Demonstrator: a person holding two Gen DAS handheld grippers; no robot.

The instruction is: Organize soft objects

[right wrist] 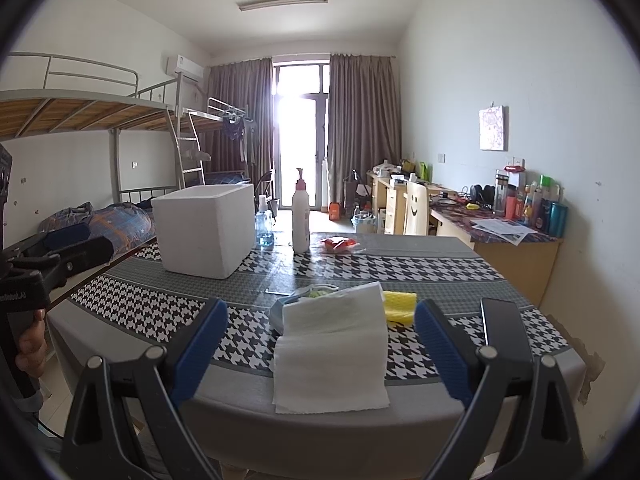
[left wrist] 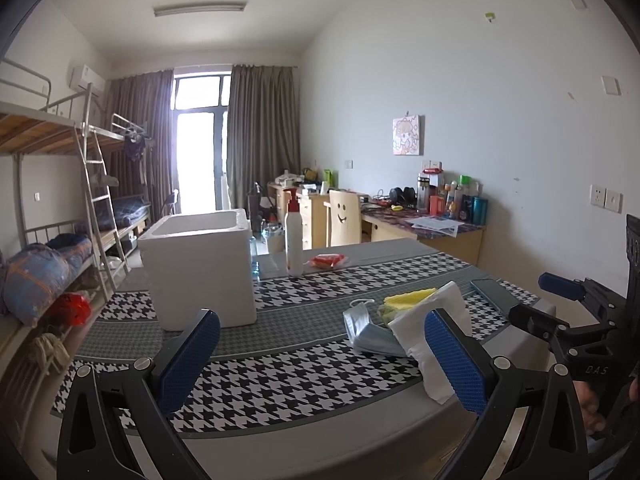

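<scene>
A white paper towel (right wrist: 332, 344) lies at the table's near edge, over a blue face mask (left wrist: 368, 330) and beside a yellow sponge (right wrist: 400, 306). In the left wrist view the towel (left wrist: 430, 328) sits at right. A white foam box (left wrist: 200, 268) stands open-topped on the far left; it also shows in the right wrist view (right wrist: 206, 230). My left gripper (left wrist: 320, 364) is open and empty above the near table edge, left of the pile. My right gripper (right wrist: 320, 356) is open and empty, with the towel between its jaws' line of sight.
A white pump bottle (right wrist: 301, 216), a small clear bottle (right wrist: 265, 228) and a red packet (right wrist: 338, 244) stand at the table's far side. A dark phone (right wrist: 502, 328) lies at right. The table has a houndstooth cloth (right wrist: 140, 304). Bunk beds at left, desks at right.
</scene>
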